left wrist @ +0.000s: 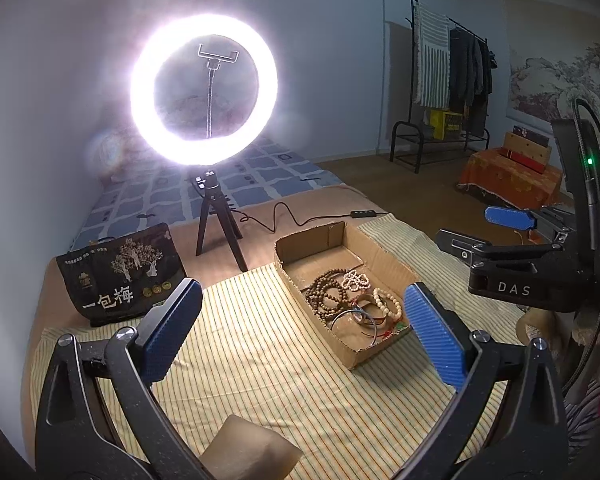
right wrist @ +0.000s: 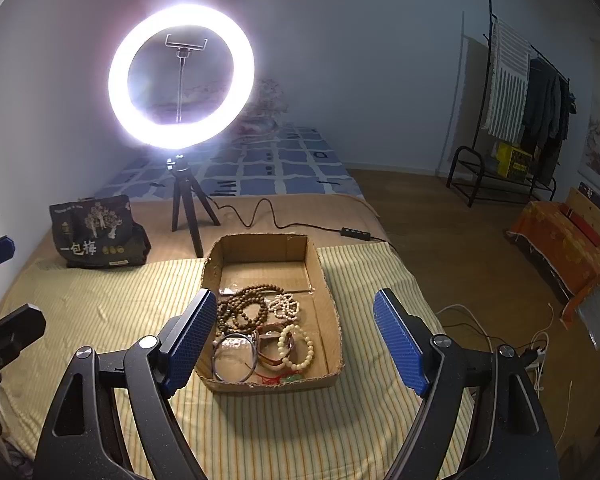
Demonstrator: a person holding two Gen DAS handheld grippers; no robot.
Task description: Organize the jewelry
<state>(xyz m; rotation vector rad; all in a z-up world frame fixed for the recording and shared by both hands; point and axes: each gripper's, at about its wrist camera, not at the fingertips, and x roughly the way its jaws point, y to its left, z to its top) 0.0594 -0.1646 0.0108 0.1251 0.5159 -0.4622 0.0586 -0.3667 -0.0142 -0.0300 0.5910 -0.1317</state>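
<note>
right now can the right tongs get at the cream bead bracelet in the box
Probably yes: the right tongs are open and empty, the cream bead bracelet lies uncovered near the cardboard box's front, with only a low wall between. A brown band touches it.

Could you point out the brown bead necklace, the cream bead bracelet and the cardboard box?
brown bead necklace (right wrist: 242,312), right wrist view, on its coiled strands.
cream bead bracelet (right wrist: 297,347), right wrist view, on its beads.
cardboard box (right wrist: 328,304), right wrist view, right wall.
</note>
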